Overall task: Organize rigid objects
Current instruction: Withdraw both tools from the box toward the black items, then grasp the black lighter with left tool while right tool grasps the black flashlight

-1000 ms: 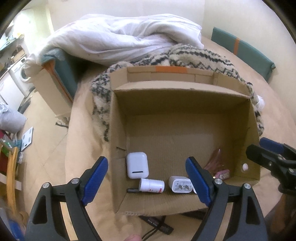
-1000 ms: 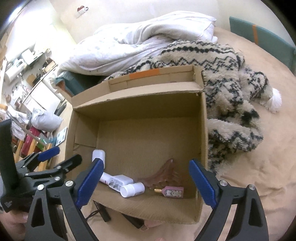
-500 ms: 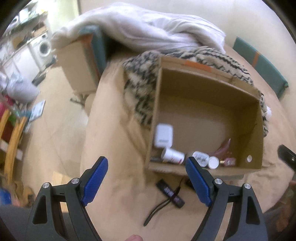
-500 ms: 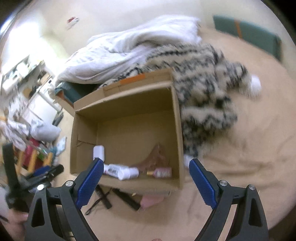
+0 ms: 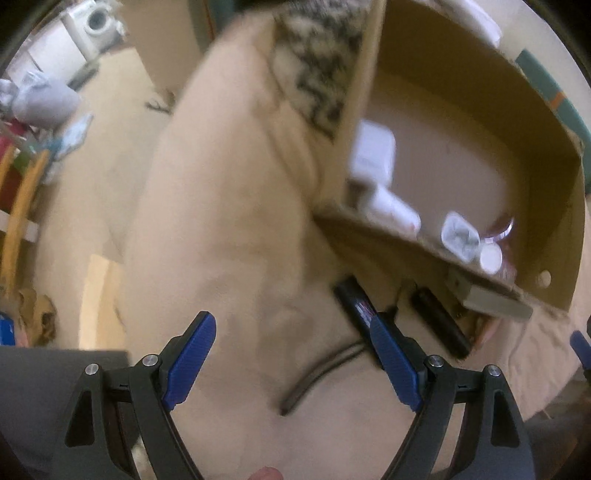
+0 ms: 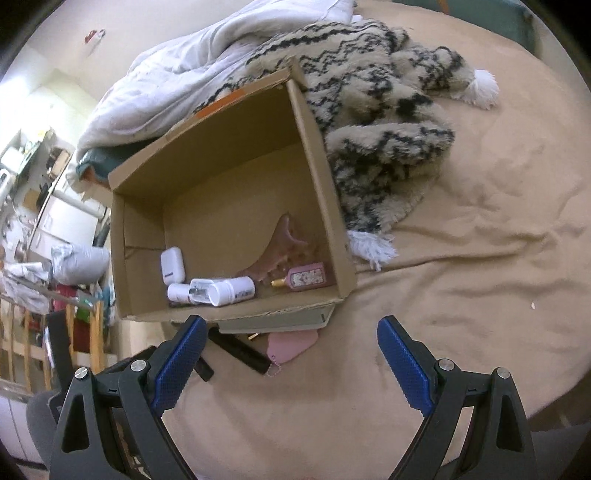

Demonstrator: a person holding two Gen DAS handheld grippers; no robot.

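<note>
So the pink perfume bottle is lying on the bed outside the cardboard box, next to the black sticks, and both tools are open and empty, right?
Not quite. The pink perfume bottle lies inside the cardboard box, near its front right corner, as the right wrist view shows. The black sticks are outside on the bed, and the left tool and right tool are open and empty.

Home bedroom: bed [image 6: 461,258], duvet [image 6: 177,74], washing machine [image 5: 96,20].
</note>
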